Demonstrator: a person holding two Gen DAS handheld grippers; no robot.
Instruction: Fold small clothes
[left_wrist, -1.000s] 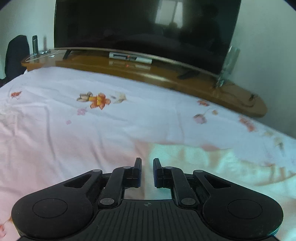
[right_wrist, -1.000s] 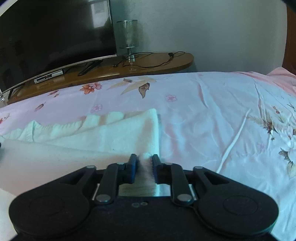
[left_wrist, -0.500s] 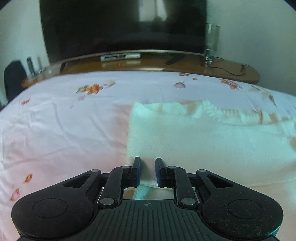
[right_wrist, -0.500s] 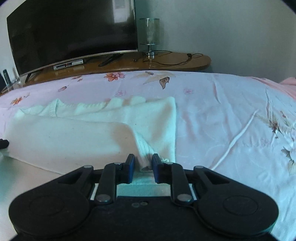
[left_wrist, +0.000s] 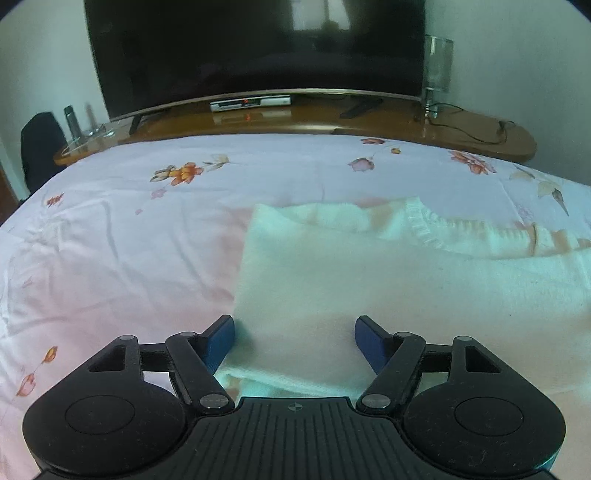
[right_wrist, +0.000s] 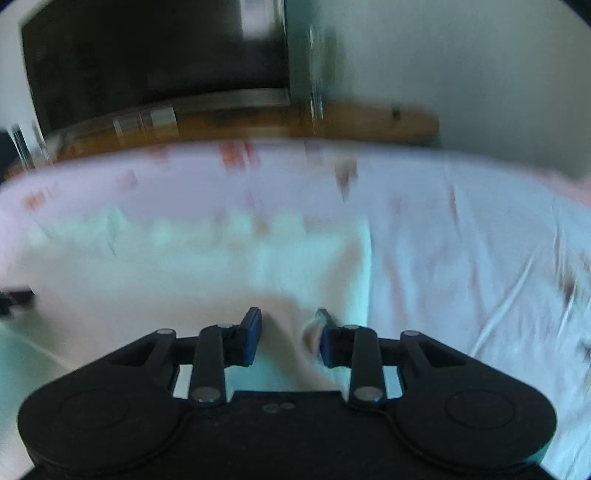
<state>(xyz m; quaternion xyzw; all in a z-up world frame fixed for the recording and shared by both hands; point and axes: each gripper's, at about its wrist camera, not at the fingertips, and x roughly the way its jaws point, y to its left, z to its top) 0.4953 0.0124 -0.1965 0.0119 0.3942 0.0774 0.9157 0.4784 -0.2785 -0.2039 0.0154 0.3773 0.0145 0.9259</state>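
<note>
On the left, the left gripper (left_wrist: 294, 338) sits low over the near-left corner of the sweater (left_wrist: 369, 280), fingers (left_wrist: 219, 338) spread wide apart, holding nothing; the knit edge lies loose between them. The sweater is a cream knit spread on the bed (left_wrist: 129, 240), its ribbed hem or collar bunched along the far side. Beyond it a TV (left_wrist: 255, 48) stands on a wooden tabletop (left_wrist: 406, 122), with a glass (left_wrist: 437, 66) at its right end.

On the right, the right gripper (right_wrist: 289, 338) hovers over the sweater's near-right corner (right_wrist: 221, 280). Its fingers stand partly apart, and a tuft of knit touches the right one, though blur hides whether any is caught.

The knit looks light, soft and floppy, likely to sag and stretch rather than hold a line. It should grip well, not slip. Corners or the ribbed edge seem the best hold, both layers pinched together, so the fold carries evenly.

Half a second ago both grippers were pinched shut on the near edge, with the right corner lifted into a small peak. Now both have let go, the left fully, and the cloth lies flat. The right view has turned blurry, which suggests that gripper is moving.
</note>
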